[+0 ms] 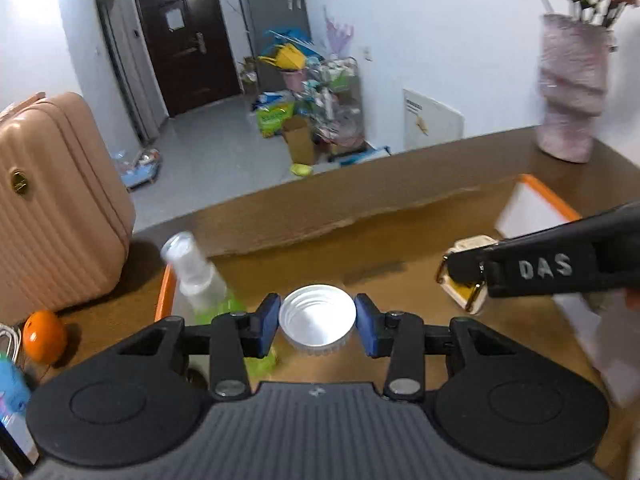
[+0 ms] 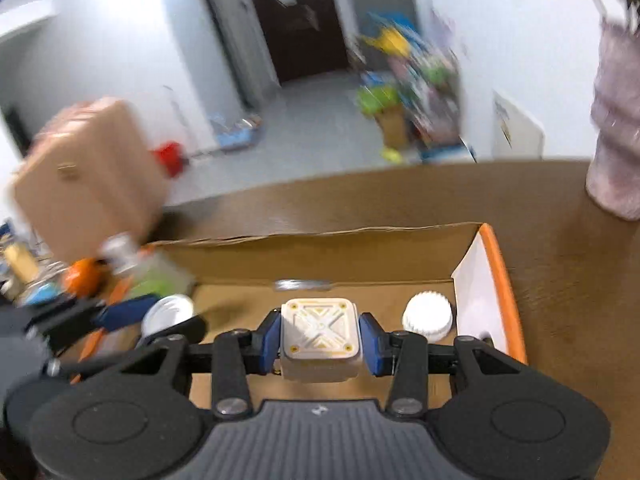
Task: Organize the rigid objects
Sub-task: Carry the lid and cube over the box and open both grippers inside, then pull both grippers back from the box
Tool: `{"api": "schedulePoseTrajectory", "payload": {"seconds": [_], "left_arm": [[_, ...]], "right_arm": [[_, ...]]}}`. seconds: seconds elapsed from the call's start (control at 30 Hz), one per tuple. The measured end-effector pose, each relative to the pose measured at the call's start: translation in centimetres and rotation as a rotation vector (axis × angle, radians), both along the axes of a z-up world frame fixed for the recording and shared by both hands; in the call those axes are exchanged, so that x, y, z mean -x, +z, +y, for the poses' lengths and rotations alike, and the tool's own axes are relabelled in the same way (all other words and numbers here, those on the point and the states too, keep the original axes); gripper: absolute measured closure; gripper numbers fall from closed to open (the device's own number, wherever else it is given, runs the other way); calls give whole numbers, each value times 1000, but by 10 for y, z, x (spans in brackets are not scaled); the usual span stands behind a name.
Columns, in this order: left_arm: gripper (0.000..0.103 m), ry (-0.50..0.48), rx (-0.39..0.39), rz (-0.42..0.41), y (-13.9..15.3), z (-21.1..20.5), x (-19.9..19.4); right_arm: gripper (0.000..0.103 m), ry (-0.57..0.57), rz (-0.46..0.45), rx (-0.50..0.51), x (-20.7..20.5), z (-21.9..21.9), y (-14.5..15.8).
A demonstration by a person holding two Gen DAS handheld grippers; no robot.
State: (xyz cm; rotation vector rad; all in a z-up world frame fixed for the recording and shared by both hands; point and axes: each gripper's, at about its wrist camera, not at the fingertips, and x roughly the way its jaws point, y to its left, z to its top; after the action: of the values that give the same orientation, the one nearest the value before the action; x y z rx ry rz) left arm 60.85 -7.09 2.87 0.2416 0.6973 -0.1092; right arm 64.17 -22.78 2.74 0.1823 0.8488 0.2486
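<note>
Both grippers sit over the cardboard box [image 2: 360,256], presumably the drop spot. The left gripper [image 1: 317,318] has its fingers pinched on a white cap [image 1: 317,316], open side up. The right gripper [image 2: 320,338] is clamped on a cream square block [image 2: 320,332], near a ribbed white lid [image 2: 427,316] on the box floor.

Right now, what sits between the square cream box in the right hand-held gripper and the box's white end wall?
A white ribbed cap, standing on the cardboard floor; right wrist view.

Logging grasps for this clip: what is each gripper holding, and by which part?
The left gripper holds a white screw cap across its rim, open side up. The right gripper holds a cream square case by two opposite sides.
</note>
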Motion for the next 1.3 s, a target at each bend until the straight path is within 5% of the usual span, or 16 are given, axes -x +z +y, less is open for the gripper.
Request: {"api": "schedulePoseTrajectory", "payload": {"seconds": [0.17, 0.3, 0.4, 0.53, 0.67, 0.8, 1.0, 1.13, 1.3], "left_arm": [[50, -56, 8, 58, -19, 6, -18], [35, -75, 60, -8, -15, 10, -7], [35, -86, 44, -55, -13, 3, 3], [35, -124, -16, -139, 3, -10, 25], [29, -121, 26, -149, 46, 7, 61], [26, -48, 61, -189, 91, 38, 113], [18, 18, -31, -358, 111, 70, 221], [10, 45, 15, -398, 101, 86, 297], [3, 30, 156, -397, 63, 97, 392]], "right_arm": [[59, -31, 37, 80, -41, 13, -29], [34, -50, 19, 82, -40, 4, -35], [39, -10, -16, 31, -31, -12, -38], [36, -31, -30, 93, -18, -10, -29], [29, 25, -87, 104, 15, -8, 12], [17, 45, -177, 141, 66, -19, 67], [14, 20, -330, 157, 169, -39, 113], [9, -3, -455, 128, 262, -50, 113], [0, 10, -623, 193, 392, -30, 68]]}}
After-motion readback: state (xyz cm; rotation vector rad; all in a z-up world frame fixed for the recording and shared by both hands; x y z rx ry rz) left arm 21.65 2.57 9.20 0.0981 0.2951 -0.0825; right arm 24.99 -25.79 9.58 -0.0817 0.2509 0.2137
